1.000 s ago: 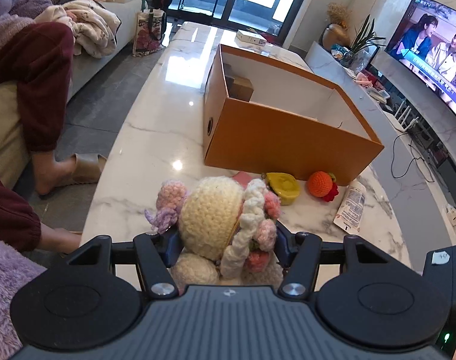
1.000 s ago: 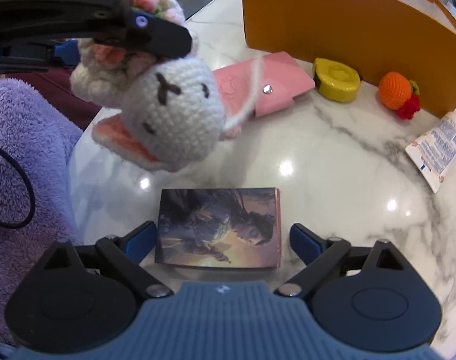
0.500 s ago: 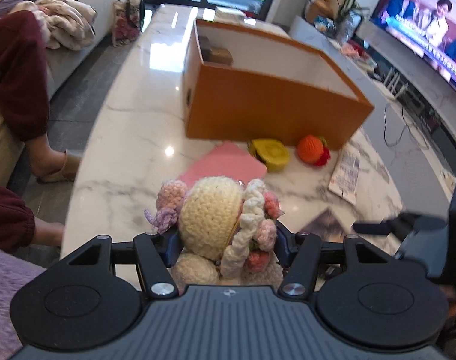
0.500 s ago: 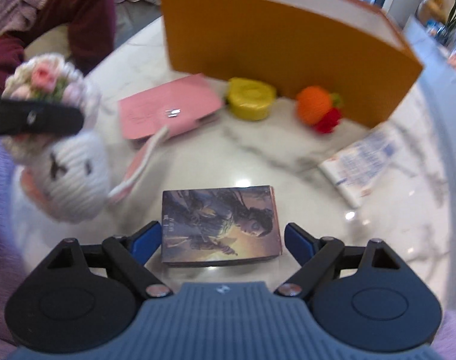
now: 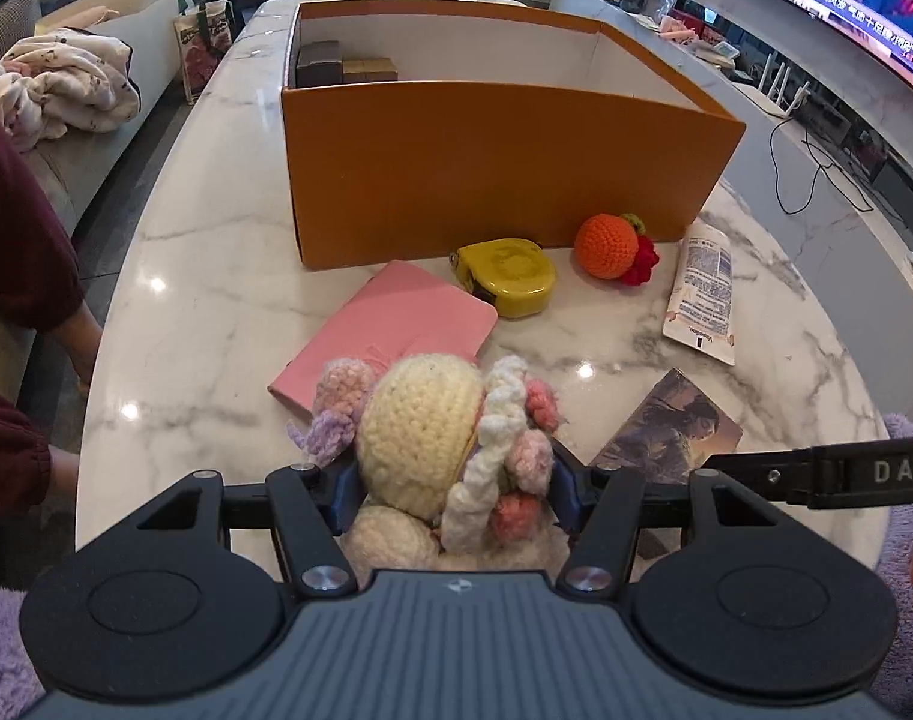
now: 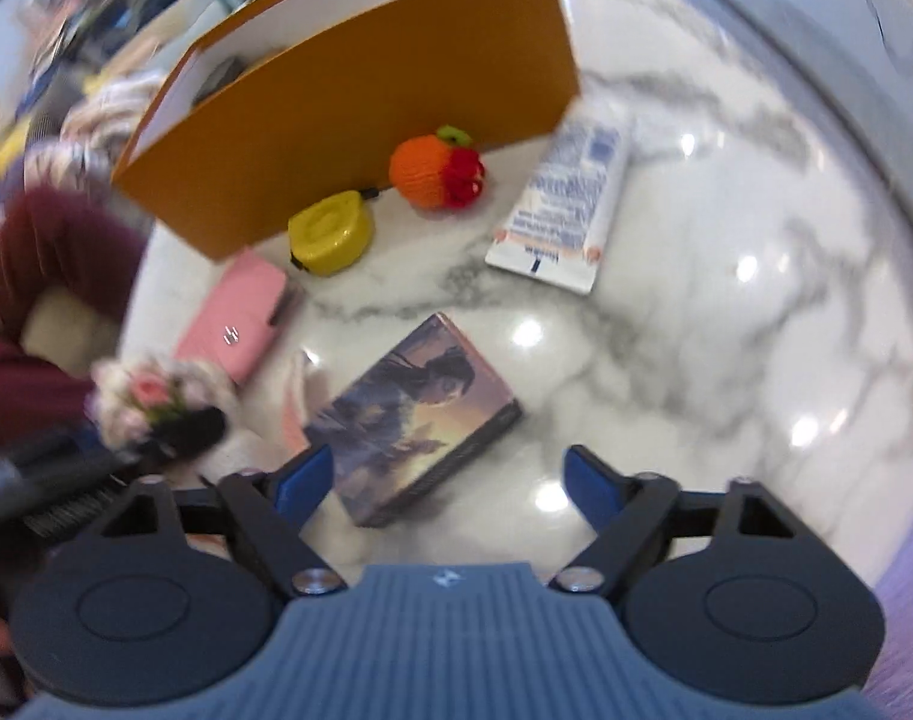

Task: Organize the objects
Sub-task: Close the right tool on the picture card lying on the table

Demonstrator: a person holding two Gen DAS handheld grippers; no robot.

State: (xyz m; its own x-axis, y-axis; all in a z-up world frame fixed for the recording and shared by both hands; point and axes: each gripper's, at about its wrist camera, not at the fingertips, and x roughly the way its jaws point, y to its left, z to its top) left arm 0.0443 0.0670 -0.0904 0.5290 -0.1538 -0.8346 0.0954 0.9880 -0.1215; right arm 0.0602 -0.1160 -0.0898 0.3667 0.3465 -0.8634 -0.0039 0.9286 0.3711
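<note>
Marble is filling both views: a white, grey-veined table [image 5: 204, 276] with an orange box [image 5: 492, 168] standing toward the top of the frame. My left tongs [image 5: 450, 489] are pinching a crocheted doll [image 5: 432, 438] at the bottom centre of the left view, one blue pad pressing on each side of it. Just above the doll, a pink wallet [image 5: 390, 324] is lying flat on the marble. Along the box's front wall I am seeing a yellow tape measure [image 5: 507, 276], then a crocheted orange [image 5: 609, 246], then a white tube [image 5: 699, 291] at the right.

My right tongs [image 6: 450, 474] are hovering spread wide at the bottom of the blurred right view, gripping nothing. A picture card box [image 6: 420, 414] is lying on the marble, tilted, with its near left corner sitting between the fingers, close to the left blue pad [image 6: 303, 474]. The doll and my left tongs are showing at the left edge of that view. In the left view the right tongs are reaching in from the right edge over the card box's near end.
</note>
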